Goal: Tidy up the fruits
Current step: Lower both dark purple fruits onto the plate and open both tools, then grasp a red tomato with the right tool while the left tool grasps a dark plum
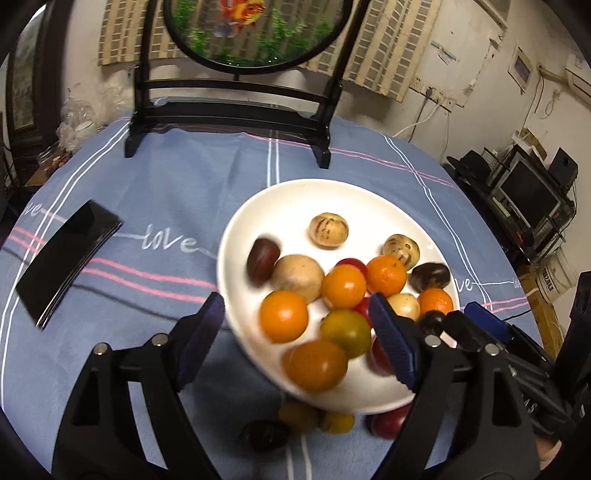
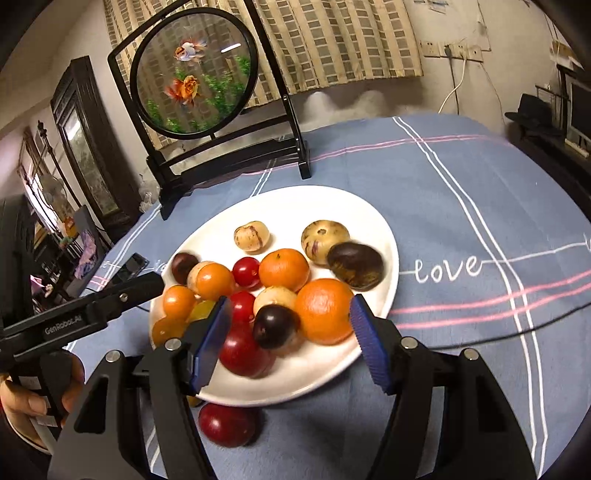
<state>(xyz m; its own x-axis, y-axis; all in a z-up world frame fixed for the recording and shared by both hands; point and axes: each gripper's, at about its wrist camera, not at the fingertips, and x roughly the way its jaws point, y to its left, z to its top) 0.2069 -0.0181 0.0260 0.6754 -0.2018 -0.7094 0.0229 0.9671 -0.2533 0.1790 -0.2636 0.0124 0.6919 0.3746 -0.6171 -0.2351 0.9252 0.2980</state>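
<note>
A white plate on the blue tablecloth holds many small fruits: oranges, red tomatoes, tan striped fruits and dark purple ones. My left gripper is open over the plate's near left edge, empty. My right gripper is open over the plate's near edge, with a dark purple fruit lying between its fingers, not gripped. Several fruits lie on the cloth in front of the plate, among them a red one and a dark one.
A black-framed round goldfish screen stands at the table's far side. A black phone-like slab lies on the cloth left of the plate. A cable crosses the cloth on the right. Shelves with electronics stand beyond the table's right edge.
</note>
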